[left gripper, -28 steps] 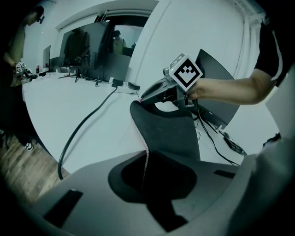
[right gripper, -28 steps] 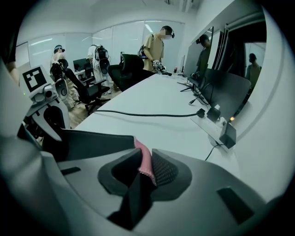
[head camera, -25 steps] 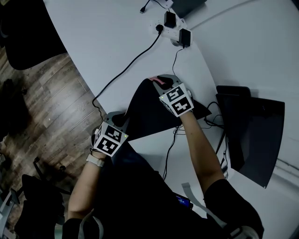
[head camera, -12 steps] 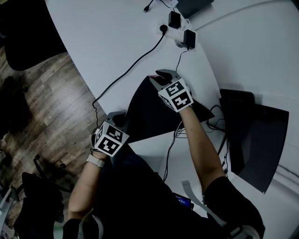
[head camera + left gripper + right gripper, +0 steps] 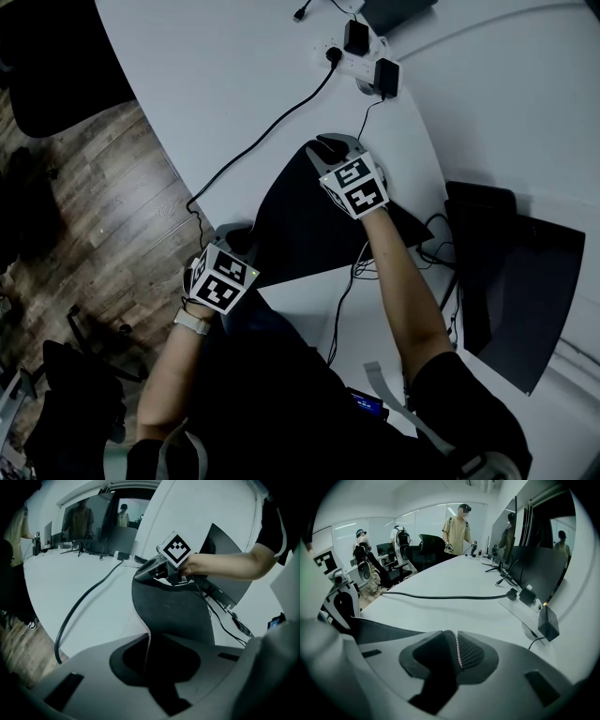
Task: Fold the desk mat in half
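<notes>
Mat [image 5: 300, 225] reaches the near edge of the desk [image 5: 234, 84], open surface beyond.

The head view is dim and bluish: the white bench [image 5: 234, 84] is the brightest part, the desk mat [image 5: 300, 225] a black shape without detail. Both gripper views bend strongly toward the edges, with dark corners and a soft foreground.

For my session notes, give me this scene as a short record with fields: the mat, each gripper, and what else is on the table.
mat: desk mat, dark, one edge lifted off the white table, not yet folded flat
left gripper: clamped on the mat's stitched edge
right gripper: jaws closing, the mat's stitched edge between them
also on table: power strip, black cable
</notes>
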Tool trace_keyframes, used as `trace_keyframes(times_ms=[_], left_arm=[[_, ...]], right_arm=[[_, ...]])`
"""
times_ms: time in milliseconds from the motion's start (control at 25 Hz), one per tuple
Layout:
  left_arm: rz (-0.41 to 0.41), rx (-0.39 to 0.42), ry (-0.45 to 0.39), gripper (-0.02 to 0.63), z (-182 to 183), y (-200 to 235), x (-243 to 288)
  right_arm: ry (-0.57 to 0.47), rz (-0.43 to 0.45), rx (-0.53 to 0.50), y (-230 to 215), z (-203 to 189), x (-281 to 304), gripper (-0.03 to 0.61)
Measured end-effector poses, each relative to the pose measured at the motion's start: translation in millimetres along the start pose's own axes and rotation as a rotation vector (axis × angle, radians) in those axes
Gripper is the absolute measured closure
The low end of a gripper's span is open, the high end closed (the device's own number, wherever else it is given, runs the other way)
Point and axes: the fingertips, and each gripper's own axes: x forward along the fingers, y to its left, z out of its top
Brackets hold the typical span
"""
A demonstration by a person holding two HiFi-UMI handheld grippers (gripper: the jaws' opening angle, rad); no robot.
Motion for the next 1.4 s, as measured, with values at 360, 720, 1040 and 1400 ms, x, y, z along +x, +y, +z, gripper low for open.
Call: trace_keyframes(times_ms=[360,720,1040,1400], left_arm=[[0.020,-0.005,-0.003,0.538,-1.3,4.5,1.5],[0.078,-0.016,-0.021,0.487,-1.2,9.8,-1.7],[0.109,0.002,-0.011,0.371,-3.7,12.2,-9.9],[0.161,-0.032,-0.097,0.368,9.5,17.0,-40.6]], right_arm=[[-0.007,-0.008,0.017,-10.4,-4.5,7.9,0.424],[-0.017,-0.040,0.035,-20.8,-5.9,5.5,0.347],[-0.030,-0.069,0.033,-20.0,0.6,-3.3,0.342],[-0.071,-0.074,0.043,-2.4,19.4,-29.5,0.344]])
